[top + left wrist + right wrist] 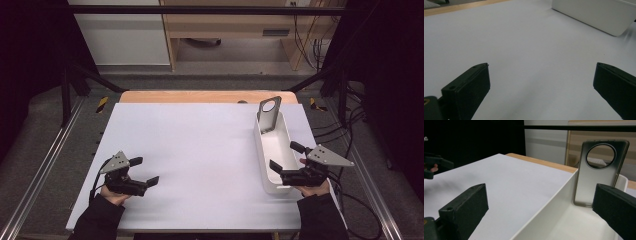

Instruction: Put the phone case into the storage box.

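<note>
From above: your right gripper (287, 165) hovers at the near end of the long white tray (263, 150), jaws spread wide and holding nothing. The grey phone case (269, 114) stands propped at the tray's far end, leaning on the end wall, so it lies straight ahead of that gripper along the tray's long axis, which runs away from you. Your left gripper (146, 172), also wide and empty, sits well apart over the bare white table (190, 145) (the right hand is plainly the nearer one).

Left gripper view: both jaws splayed over empty tabletop; the tray (596, 15) crosses the upper right corner, its contents hidden behind its side wall.

Right gripper view: one jaw stands outside the tray's wall (549, 207), the other over its inside. The phone case (599, 170) rises upright ahead, its round camera cutout at the top, its lower right corner covered by the right-hand jaw. How it rests on the tray floor is hard to make out.
</note>
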`<state>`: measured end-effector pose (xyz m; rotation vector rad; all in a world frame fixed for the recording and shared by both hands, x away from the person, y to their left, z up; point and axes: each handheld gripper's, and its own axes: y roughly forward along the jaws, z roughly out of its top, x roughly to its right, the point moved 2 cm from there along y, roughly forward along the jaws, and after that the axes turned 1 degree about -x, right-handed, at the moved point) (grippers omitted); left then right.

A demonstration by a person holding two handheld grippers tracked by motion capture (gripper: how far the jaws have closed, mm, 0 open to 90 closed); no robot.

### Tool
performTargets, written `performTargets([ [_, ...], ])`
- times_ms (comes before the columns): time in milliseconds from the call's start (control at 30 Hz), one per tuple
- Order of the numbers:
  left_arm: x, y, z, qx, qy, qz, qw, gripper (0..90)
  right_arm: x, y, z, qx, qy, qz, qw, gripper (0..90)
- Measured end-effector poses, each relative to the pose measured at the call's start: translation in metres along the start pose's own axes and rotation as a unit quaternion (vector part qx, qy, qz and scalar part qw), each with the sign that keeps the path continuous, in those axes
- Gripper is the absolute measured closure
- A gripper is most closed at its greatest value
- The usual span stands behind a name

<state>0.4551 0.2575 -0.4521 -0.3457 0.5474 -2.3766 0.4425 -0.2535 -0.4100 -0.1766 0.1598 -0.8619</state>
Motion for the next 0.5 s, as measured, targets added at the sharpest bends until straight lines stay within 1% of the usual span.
performTargets([
  [100, 0.0004, -0.0007, -0.0001, 0.002, 0.001, 0.000, 1.0000, 0.3, 0.0023, -0.0028, -0.0056, -0.002, 0.004, 0.003, 1.0000, 0.4],
  [200, 0.0006, -0.0022, 0.0002, 0.008, 0.001, 0.002, 1.0000, 0.2, 0.0040, -0.0046, -0.0086, 0.004, 0.008, 0.003, 1.0000, 0.4],
  [367, 0.0003, -0.0028, 0.0005, 0.011, 0.001, 0.001, 0.9999, 0.3, 0.0059, -0.0077, -0.0110, 0.011, 0.016, 0.004, 0.9998, 0.4],
  [400, 0.0007, -0.0025, 0.0005, 0.012, 0.002, 0.001, 0.9999, 0.3, 0.0071, -0.0083, -0.0114, 0.012, 0.017, 0.001, 0.9998, 0.4],
  [500, 0.0007, -0.0029, 0.0008, 0.014, 0.002, 0.001, 0.9999, 0.2, 0.0080, -0.0086, -0.0121, 0.009, 0.017, 0.002, 0.9998, 0.4],
])
